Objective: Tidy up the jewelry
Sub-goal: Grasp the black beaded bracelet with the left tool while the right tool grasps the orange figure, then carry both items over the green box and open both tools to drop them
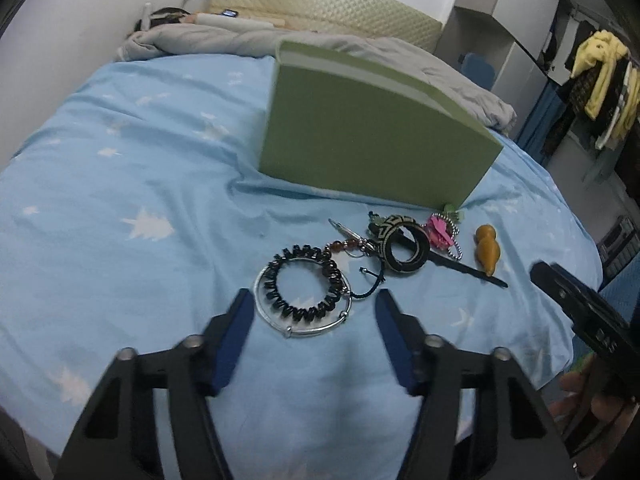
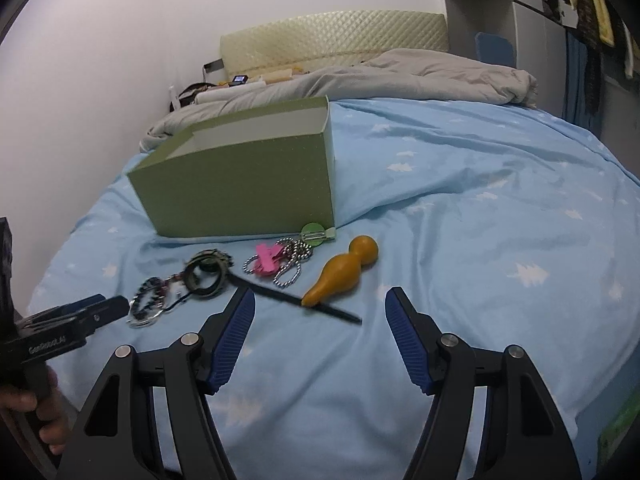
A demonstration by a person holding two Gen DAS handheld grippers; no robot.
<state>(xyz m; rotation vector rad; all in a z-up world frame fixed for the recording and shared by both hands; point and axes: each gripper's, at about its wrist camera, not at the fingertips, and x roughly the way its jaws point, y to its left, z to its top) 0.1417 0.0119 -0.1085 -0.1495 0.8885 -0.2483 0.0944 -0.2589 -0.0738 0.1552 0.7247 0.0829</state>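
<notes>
Both tongs released, nothing between the blue pads. Left tongs (image 1: 315, 300) hovering over a black coil hair tie (image 1: 306, 282) lying inside a silver bangle (image 1: 304, 322) on the blue bed sheet (image 1: 120, 168). Right tongs (image 2: 320, 300) just short of an orange gourd-shaped charm (image 2: 340, 272) and a black stick (image 2: 296, 300). Patterned ring bangle (image 1: 404, 250), pink clip on a ball chain (image 1: 440, 234) in a row before the open green box (image 1: 372, 148), all on the bed.
</notes>
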